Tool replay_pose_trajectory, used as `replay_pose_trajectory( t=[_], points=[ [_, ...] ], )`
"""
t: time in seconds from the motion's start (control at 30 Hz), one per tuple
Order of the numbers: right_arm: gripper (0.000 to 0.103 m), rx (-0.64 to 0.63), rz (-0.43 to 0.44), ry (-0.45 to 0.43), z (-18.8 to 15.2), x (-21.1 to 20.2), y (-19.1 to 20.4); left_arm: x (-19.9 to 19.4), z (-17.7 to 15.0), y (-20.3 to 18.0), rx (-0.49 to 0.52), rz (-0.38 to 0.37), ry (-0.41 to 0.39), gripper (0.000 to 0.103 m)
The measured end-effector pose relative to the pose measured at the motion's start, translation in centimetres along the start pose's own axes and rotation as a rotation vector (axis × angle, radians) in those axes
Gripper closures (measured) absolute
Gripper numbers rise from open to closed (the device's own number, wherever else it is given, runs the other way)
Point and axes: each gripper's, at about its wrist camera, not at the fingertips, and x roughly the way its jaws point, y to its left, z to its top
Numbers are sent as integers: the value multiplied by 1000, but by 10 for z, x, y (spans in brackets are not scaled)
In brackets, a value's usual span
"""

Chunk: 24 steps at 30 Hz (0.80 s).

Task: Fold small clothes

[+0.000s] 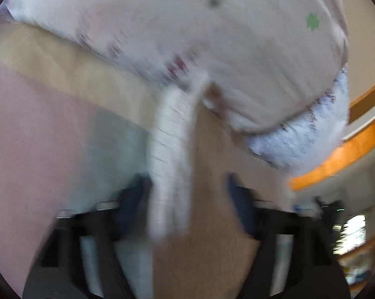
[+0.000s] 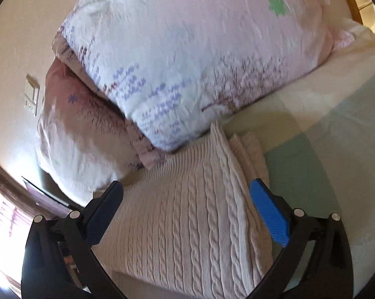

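Note:
A cream cable-knit sweater [image 2: 187, 214] lies folded on the bed, its folded edges stacked at the right. My right gripper [image 2: 187, 194] is open just above it, one blue-padded finger on each side, touching nothing. In the blurred left wrist view my left gripper [image 1: 187, 186] is open; a pale ribbed strip of the sweater [image 1: 171, 154] runs up between its fingers, close to the left finger. Whether it touches the strip I cannot tell.
A large pink-and-white floral pillow [image 2: 199, 57] lies just beyond the sweater, with a second pillow [image 2: 82, 129] behind it at the left; it also shows in the left wrist view [image 1: 212, 39]. A pale green bedsheet [image 2: 324, 154] lies to the right. A wooden bed frame [image 1: 337, 157] curves at the right.

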Motion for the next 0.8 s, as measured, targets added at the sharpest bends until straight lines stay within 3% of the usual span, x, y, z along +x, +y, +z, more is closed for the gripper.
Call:
replay_pose_trajectory(
  t=[0.03,0.1,0.17,0.27,0.33,0.43,0.47,0.5,0.53,0.6,0.67,0.7,0.8],
  points=[
    [1,2,17,9,-3,-4,-3,7,-2,2,-38,-1,7,77],
    [1,24,44,22,-4,-3,-4,11,-5,-6,-57,13,-22,82],
    [1,52,72,21,-5,-16,-13,2,-10,-14,-85,-58,-37,86],
    [1,47,44,-35,-2,-41,-22,-6,-9,-71,-25,-182,-71,87],
    [1,41,14,-85,4,-55,-26,14,-12,-124,13,-296,-50,87],
    [1,73,13,-125,13,-60,-31,83,-28,-189,-1,-487,83,84],
    [1,77,10,-126,16,-58,-32,104,-34,-199,-46,-573,139,69],
    [1,81,-8,-120,21,-53,-34,144,-45,-211,-166,-762,275,59],
    [1,87,-26,-112,25,-50,-35,163,-52,-215,-249,-832,340,54],
    [1,100,-42,-91,31,-48,-39,167,-57,-216,-272,-811,326,47],
    [1,89,-13,-74,33,-51,-39,146,-52,-208,-162,-722,248,31],
    [2,68,0,-60,34,-51,-36,129,-48,-199,-87,-627,191,27],
    [26,-18,-13,48,35,-29,-23,93,-43,-171,81,-316,71,19]
  ],
)
